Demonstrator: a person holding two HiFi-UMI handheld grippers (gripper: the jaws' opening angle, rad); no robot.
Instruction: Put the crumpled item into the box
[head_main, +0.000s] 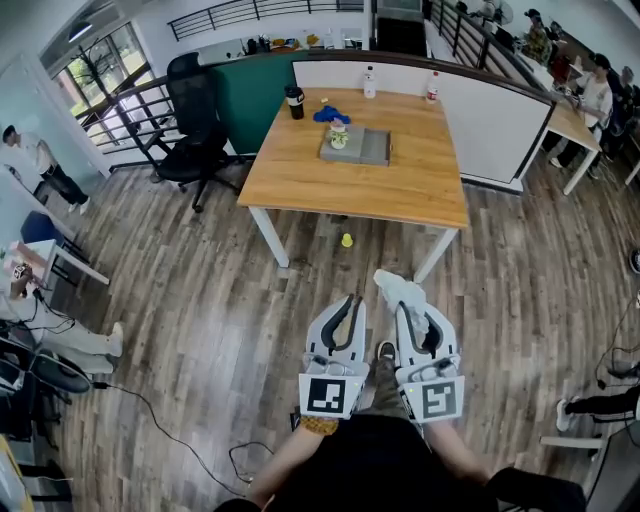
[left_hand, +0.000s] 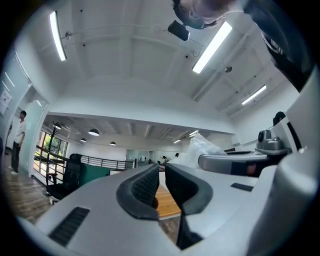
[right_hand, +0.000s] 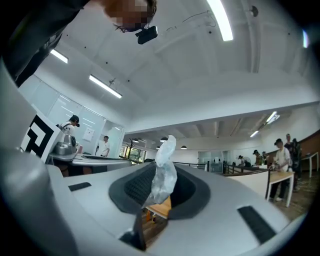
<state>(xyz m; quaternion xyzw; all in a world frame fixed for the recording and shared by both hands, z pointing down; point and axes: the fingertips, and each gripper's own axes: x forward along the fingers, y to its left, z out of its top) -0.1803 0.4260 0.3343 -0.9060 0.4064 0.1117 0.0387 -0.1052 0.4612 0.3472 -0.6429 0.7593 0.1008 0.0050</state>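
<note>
A: Where is the crumpled white plastic item (head_main: 396, 286)?
B: At lower middle, pinched in the right gripper (head_main: 410, 312). The left gripper (head_main: 349, 306) is held beside it. Both point forward, and the left jaws are pressed together, empty.

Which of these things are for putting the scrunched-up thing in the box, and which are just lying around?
For the job:
- crumpled wad, pinched in the right claw
- grey box, on the table

Just lying about:
- black cup
- blue thing
- two bottles
- yellow ball
- office chair
</note>
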